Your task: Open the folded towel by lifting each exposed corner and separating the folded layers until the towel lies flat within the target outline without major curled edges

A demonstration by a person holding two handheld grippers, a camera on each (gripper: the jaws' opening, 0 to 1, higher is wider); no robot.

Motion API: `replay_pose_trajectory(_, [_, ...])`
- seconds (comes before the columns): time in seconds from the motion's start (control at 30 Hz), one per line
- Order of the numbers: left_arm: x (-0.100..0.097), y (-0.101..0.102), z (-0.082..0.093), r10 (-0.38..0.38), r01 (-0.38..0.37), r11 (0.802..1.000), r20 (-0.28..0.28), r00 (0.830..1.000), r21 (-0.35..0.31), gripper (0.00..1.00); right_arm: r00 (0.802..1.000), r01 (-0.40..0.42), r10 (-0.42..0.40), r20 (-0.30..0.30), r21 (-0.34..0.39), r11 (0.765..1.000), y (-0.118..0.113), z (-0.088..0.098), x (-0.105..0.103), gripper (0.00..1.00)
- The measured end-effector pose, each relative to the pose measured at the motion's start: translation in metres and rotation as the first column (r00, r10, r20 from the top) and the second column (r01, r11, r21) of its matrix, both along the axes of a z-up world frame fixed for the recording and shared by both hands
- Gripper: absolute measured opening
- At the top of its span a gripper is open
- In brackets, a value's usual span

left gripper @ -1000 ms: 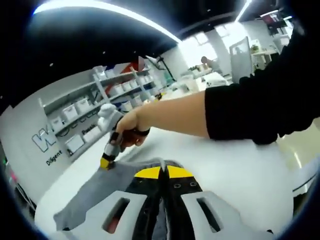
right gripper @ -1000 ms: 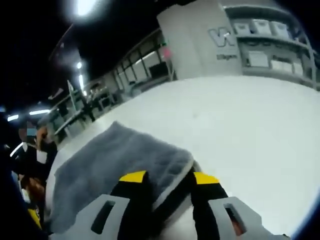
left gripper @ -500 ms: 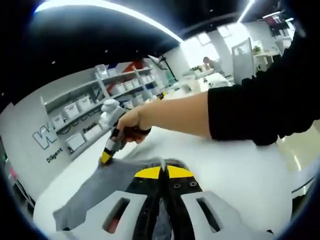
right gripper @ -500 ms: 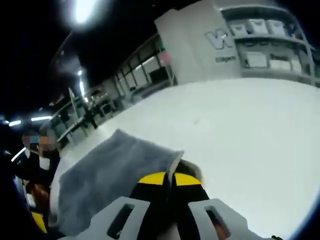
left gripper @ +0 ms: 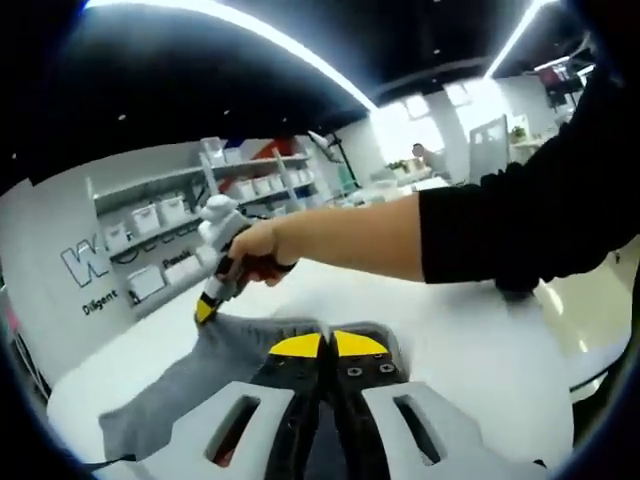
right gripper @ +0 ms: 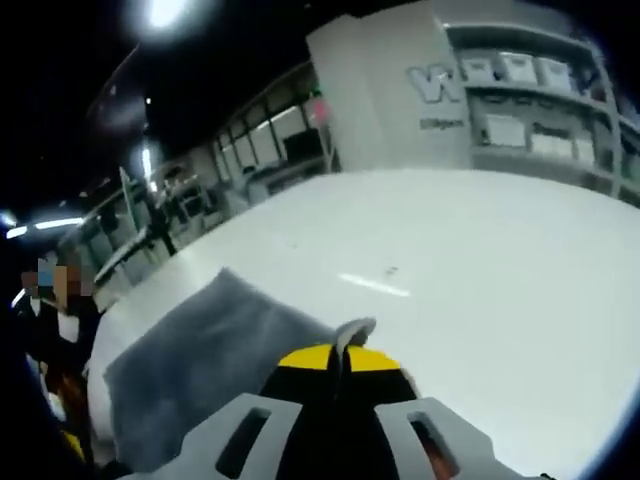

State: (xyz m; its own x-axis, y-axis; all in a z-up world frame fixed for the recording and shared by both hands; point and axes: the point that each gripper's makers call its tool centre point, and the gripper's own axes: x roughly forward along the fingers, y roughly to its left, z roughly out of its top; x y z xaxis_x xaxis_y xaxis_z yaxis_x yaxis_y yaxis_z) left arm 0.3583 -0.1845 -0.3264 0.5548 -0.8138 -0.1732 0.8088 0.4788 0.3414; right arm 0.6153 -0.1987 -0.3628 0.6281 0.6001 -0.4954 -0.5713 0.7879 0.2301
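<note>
The towel (left gripper: 190, 380) pinched between the left tongs (left gripper: 322, 345) is soft, matt grey cloth with a nubby pile; the counter (right gripper: 480, 260) beyond is smooth, faintly glossy white.

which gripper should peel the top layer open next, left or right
Likely right: the right gripper is shut on a raised corner of the towel, with bare table ahead. The left gripper, also shut on cloth, can anchor.

both claws, left claw (left gripper: 322, 345) & right claw (left gripper: 205, 311), pinch grey towel (left gripper: 190, 380).
</note>
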Motion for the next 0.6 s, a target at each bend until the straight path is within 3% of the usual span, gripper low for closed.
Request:
replay_pose_trajectory(0.1, [-0.001, 0.004, 0.005, -0.001, 0.001, 1.0, 0.013, 1.0, -0.007, 0.01, 1.0, 0.017, -0.017, 0.015, -0.011, 1.0, 0.01, 0.007, 0.002, 0.0])
replay_pose_trajectory(0.13, [-0.005, -0.01, 0.0, -0.002, 0.002, 1.0, 0.01, 1.0, -0.008, 0.01, 0.999, 0.03, -0.029, 0.021, -0.033, 0.999, 0.011, 0.008, 0.003, 0.0])
replay_pose_trajectory(0.27, [-0.008, -0.018, -0.003, -0.008, 0.008, 1.0, 0.006, 1.0, -0.011, 0.01, 0.999, 0.042, -0.041, 0.016, -0.08, 0.996, 0.016, 0.011, 0.006, 0.0])
replay_pose_trajectory(0.4, [-0.008, -0.016, 0.001, -0.012, 0.012, 1.0, 0.006, 1.0, -0.024, 0.01, 0.999, 0.045, -0.044, 0.015, -0.114, 0.992, 0.017, 0.015, 0.005, 0.0])
replay_pose_trajectory(0.6, [-0.003, -0.013, 0.008, 0.007, -0.007, 0.998, 0.003, 1.0, -0.067, 0.01, 0.998, 0.059, -0.053, 0.039, -0.147, 0.987, 0.024, 0.038, 0.008, 0.0])
